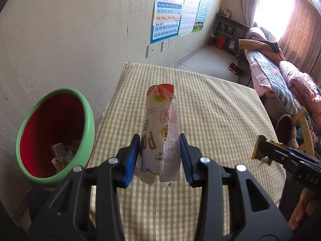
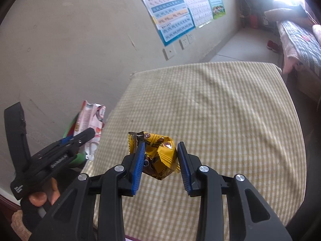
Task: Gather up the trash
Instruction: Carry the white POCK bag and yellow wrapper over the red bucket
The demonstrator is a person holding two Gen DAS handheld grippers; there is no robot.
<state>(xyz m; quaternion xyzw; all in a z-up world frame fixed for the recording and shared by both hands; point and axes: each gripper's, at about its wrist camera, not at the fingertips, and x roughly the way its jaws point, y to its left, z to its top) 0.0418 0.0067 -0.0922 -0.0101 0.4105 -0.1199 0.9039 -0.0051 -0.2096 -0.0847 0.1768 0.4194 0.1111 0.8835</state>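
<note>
The left gripper [image 1: 159, 158] held a white strawberry-printed wrapper [image 1: 160, 124] clamped between its narrow blue pads, raised above the checked tablecloth [image 1: 220, 110] near the table's left edge. Just past that edge stood the green-rimmed red bin [image 1: 54, 132] with scraps inside. The right gripper [image 2: 161, 166] pinched a crumpled yellow snack wrapper [image 2: 158, 152] above the cloth, which lay bare out to its far edge.

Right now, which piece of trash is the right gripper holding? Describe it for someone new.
Start at the checked tablecloth. Above its near edge, the right gripper pinches a crumpled yellow snack wrapper with brown cartoon faces. The left gripper's long pouch is pale with a strawberry.
</note>
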